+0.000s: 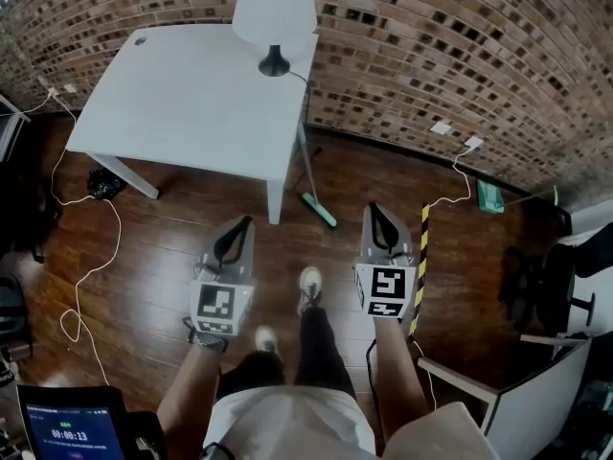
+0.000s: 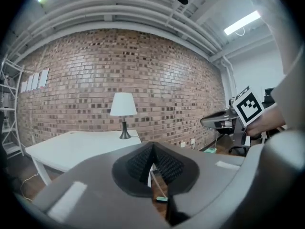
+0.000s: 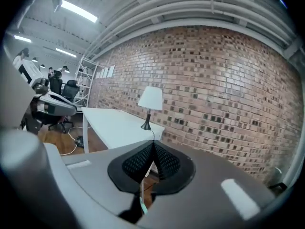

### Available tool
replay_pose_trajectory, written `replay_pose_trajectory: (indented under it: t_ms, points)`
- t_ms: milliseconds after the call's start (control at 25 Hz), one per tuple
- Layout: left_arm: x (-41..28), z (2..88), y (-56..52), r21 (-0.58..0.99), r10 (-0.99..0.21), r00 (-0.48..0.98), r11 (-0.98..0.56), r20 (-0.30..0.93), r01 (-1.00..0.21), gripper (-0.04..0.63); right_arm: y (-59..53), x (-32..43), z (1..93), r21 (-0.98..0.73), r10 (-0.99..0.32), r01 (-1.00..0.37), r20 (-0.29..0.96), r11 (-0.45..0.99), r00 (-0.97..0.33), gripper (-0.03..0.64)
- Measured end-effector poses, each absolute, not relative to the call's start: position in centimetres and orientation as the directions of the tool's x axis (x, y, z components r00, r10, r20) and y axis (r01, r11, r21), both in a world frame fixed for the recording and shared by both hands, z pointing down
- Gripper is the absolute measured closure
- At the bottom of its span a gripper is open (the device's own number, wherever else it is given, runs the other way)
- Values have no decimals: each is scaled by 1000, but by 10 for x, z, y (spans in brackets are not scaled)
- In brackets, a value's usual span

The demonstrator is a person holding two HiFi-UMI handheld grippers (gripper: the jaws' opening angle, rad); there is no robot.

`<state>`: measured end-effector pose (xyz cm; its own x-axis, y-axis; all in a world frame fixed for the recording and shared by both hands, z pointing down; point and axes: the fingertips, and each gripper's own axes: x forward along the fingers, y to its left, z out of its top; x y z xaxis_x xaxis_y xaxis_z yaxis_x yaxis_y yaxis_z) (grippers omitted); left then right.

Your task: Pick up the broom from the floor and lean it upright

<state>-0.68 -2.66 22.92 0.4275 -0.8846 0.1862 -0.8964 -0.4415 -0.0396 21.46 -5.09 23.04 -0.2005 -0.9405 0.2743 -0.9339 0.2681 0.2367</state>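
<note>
Jaws are sitting closed and empty on the left gripper (image 1: pixel 246 224) and right gripper (image 1: pixel 374 213) in the head view; the broom (image 1: pixel 321 210) is leaning upright against the white counter's (image 1: pixel 182 94) leg. Left gripper view: pads are meeting on nothing. Right gripper view: likewise. The broom is looking light and stiff, so mid-handle is seeming the best hold.

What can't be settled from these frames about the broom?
- Head view: the broom has a handle too thin to follow against the table edge, so where its top rests cannot be told.
- Left gripper view: the left gripper has its own body in the way; only a sliver of handle and the teal head show below the shut jaws.
- Right gripper view: the right gripper blocks it likewise.
</note>
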Motion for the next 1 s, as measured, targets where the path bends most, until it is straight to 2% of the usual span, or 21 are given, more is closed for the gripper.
replay_pose_trajectory:
  t_ms: [160, 320, 440, 640, 1000]
  points:
    - [-11, 194, 6, -22, -875, 458, -467, 159, -884, 595, -3, 196, 192, 232, -947, -937, 249, 262, -203, 604]
    - [-15, 153, 33, -42, -880, 461, -468, 116, -882, 595, 41, 194, 157, 145, -947, -958, 248, 247, -207, 603]
    - [-21, 127, 54, -36, -885, 461, -464, 72, -885, 595, 67, 196, 128, 85, -956, -969, 203, 233, -212, 603]
    - [-23, 89, 78, -39, -892, 453, -452, -4, -891, 595, 85, 215, 92, 90, -964, -964, 117, 249, -238, 603]
    - [-4, 97, 108, -75, -906, 419, -422, 54, -903, 595, 119, 271, 86, 62, -969, -974, 130, 220, -210, 603]
